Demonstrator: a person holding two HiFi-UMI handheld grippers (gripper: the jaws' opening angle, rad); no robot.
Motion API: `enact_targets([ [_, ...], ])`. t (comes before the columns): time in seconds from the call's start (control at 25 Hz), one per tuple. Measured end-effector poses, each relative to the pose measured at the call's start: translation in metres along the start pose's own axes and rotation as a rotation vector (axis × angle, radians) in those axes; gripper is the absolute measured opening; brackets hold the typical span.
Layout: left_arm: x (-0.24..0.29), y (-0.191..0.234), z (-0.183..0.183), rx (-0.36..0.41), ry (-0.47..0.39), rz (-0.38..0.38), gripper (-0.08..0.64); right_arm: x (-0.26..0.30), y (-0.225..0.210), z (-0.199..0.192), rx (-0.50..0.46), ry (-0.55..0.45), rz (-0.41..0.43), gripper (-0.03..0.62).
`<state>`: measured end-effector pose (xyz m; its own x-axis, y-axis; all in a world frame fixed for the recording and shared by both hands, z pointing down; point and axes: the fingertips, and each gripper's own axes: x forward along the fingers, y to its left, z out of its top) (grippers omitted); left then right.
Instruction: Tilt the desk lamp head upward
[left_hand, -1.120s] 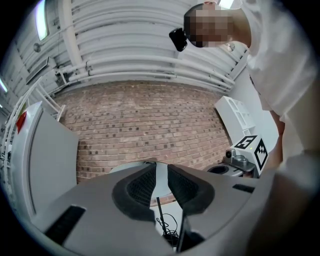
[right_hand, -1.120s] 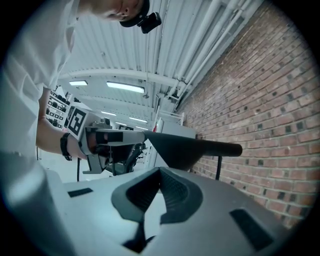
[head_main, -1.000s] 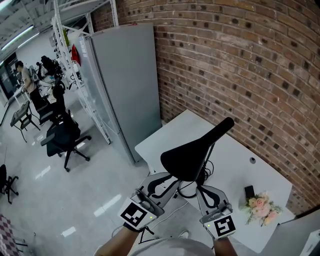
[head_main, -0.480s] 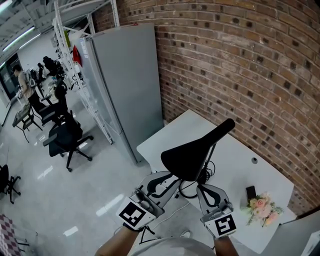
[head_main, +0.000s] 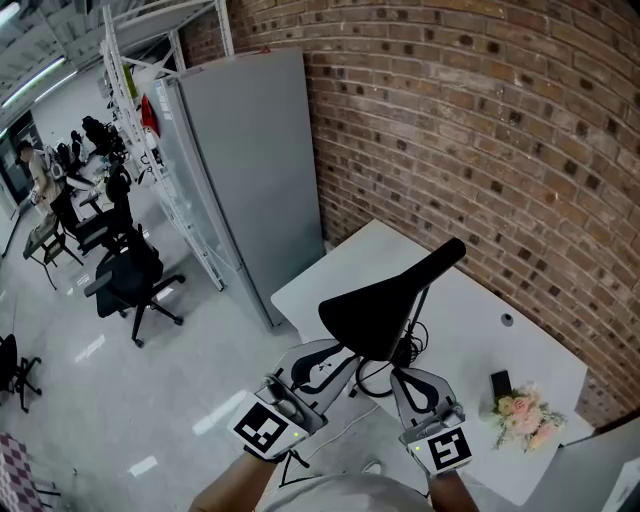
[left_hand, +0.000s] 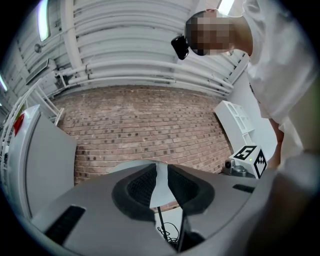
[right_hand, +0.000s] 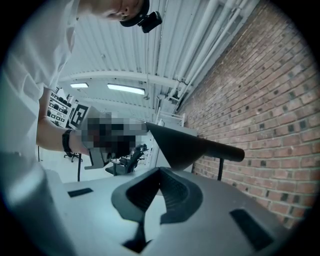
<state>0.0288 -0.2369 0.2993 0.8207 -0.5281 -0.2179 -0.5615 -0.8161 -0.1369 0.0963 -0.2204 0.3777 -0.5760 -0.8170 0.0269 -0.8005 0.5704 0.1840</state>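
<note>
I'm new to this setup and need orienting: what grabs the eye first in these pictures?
A black lamp head looms mid-frame over the white desk, with the brick wall behind. The left gripper pinches its near rim; pink flowers lie at the desk's right end.

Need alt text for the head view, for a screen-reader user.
Seen from above, a black desk lamp head stands over a white desk by a brick wall. The left gripper grips its near edge and the right gripper sits empty beside it. A small bouquet lies at the desk's right, and office chairs stand on the floor at left.
</note>
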Motion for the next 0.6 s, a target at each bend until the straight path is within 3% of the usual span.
enact_targets([
  [0.6, -0.0003, 0.0012, 0.0068, 0.013, 0.006, -0.016, 0.075, 0.0047, 0.0035, 0.0057, 0.011, -0.023, 0.001, 0.014],
])
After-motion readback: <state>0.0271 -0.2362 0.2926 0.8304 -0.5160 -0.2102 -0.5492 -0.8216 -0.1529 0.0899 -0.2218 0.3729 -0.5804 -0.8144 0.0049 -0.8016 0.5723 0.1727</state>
